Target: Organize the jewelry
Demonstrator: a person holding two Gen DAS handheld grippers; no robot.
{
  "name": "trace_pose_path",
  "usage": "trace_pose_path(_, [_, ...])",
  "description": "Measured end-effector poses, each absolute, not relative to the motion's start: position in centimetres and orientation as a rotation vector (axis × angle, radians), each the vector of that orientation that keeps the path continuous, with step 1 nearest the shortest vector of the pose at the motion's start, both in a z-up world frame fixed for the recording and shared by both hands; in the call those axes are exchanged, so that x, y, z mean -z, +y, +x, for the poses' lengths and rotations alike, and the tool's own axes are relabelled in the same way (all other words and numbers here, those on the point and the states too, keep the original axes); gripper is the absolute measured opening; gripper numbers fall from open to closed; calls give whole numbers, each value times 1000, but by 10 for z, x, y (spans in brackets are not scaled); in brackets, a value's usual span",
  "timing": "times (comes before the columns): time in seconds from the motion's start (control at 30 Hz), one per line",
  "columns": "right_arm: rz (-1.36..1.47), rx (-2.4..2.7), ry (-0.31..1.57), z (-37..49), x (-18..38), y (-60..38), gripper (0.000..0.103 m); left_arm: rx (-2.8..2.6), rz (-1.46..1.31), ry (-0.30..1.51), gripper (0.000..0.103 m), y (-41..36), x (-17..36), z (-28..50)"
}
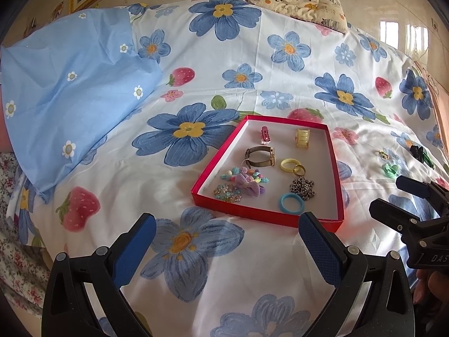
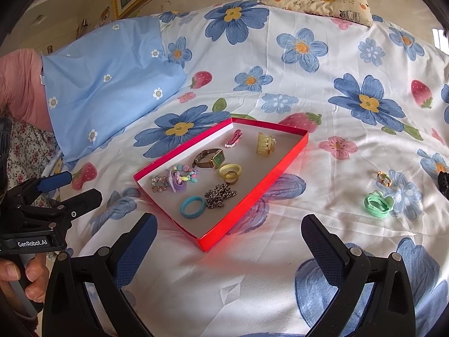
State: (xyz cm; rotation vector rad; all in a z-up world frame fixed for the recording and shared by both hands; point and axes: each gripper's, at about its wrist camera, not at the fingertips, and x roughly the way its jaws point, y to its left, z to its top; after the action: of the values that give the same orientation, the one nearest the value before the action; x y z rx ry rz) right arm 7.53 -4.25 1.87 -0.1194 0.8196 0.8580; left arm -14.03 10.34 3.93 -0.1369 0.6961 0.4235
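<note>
Jewelry tray (image 1: 335,168) untouched; both grippers wide open, empty.

The left claw (image 2: 84,186) body reads "GenRobot.AI"; the right claw (image 1: 393,193) shows only "DAS".

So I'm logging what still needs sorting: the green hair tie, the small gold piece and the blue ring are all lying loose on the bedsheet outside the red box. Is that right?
Not quite. The blue ring is already inside the red box, beside the chain; the right wrist view shows it clearly. The green hair tie and the small gold piece do lie loose on the bedsheet, outside the box.
</note>
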Motion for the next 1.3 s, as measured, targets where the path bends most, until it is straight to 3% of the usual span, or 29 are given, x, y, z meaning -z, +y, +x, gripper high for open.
trace_pose_path(1.3, [-123,-880,795,72,-28,-43,103,-426,-117,686,102,101,-38,-142])
